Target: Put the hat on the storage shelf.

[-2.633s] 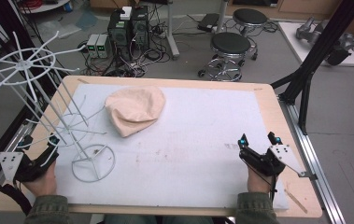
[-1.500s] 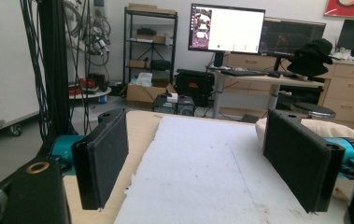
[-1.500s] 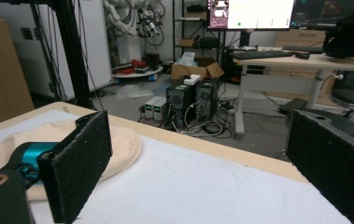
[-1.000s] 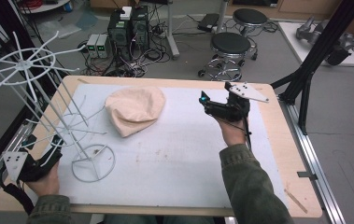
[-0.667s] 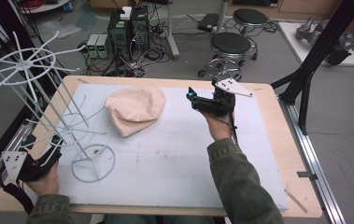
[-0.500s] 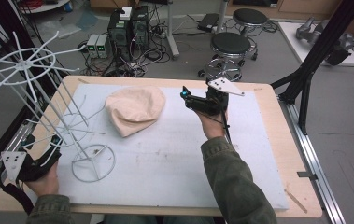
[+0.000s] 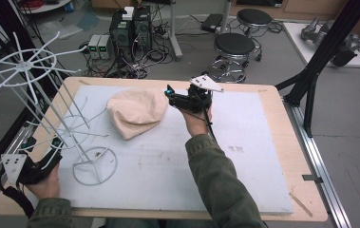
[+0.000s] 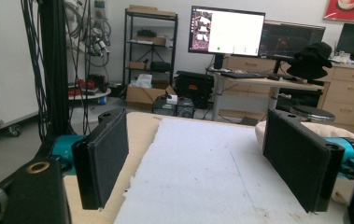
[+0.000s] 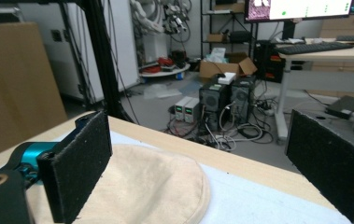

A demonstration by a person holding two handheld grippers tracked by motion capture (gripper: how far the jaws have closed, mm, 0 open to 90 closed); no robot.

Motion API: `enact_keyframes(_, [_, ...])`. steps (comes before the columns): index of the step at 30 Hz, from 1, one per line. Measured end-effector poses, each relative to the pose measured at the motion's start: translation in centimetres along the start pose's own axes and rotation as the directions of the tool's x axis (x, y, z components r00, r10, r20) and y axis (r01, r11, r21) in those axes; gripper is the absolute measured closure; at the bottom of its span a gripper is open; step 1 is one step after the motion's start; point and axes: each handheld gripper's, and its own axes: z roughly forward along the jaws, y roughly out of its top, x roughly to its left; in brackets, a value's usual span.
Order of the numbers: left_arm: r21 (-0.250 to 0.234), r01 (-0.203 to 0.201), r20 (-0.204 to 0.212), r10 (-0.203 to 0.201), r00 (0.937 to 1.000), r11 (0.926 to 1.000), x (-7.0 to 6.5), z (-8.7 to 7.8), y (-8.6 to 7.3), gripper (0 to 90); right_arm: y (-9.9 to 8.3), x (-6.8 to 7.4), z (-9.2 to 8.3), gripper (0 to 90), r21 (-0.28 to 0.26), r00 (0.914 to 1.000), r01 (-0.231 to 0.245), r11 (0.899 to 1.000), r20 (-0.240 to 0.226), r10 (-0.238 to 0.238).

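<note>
Your right arm is stretched fwd over the bench (image 7: pixel 263 156), sleeve crossing the white mat, w/ the right gripper (image 7: pixel 170 95) held just off the right edge of the beige cap (image 7: pixel 135 111). It points left toward the cap, grey plate on top, cable trailing back along your wrist. Jaws stand wide apart, nothing between them; in the right gripper view the cap (image 9: pixel 137 186) lies low between and below the pads, its rounded edge under the gap.

Your left hand sits at the near left corner of the bench, the left gripper (image 7: pixel 49 147) angled toward the white wire rack (image 7: pixel 73 128), close to its ring base. Jaws apart there too, w/ bare mat between them in the left gripper view.

The cap lies flat on the mat, back-left area, btw the rack and your right gripper. Rack arms overhang the left edge, so room is tight on that side. Mat centre and whole right half are open; the far bench edge runs just behind the cap
</note>
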Motion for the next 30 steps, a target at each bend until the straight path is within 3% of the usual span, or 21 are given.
enact_keyframes(4, [0.002,0.002,0.003,-0.002,1.0,1.0,-0.1,0.0,0.0,22.9,-0.5,0.5,0.9,6.5,0.011,0.9999,0.007,1.0,0.012,-0.007])
enact_keyframes(9, [0.001,-0.002,0.007,0.002,1.0,1.0,-0.1,0.1,0.0,22.9,-0.4,1.5,3.3,6.5,0.041,0.9999,0.012,0.999,0.011,-0.013])
enact_keyframes(17, [0.004,0.005,0.01,-0.005,0.9999,1.0,0.0,0.3,-0.1,22.9,-1.2,1.8,5.8,6.5,0.075,0.9999,0.006,0.997,0.009,-0.006])
enact_keyframes(27, [0.003,0.009,0.016,-0.009,0.9998,1.0,0.0,0.4,-0.1,22.9,-2.2,0.6,8.7,6.5,0.135,0.9983,-0.021,0.991,0.056,0.013])
enact_keyframes(30, [0.004,0.015,0.016,-0.015,0.9998,0.9999,0.0,0.6,-0.2,22.9,-3.1,-0.2,9.7,6.5,0.177,0.9979,-0.048,0.983,0.051,0.04])
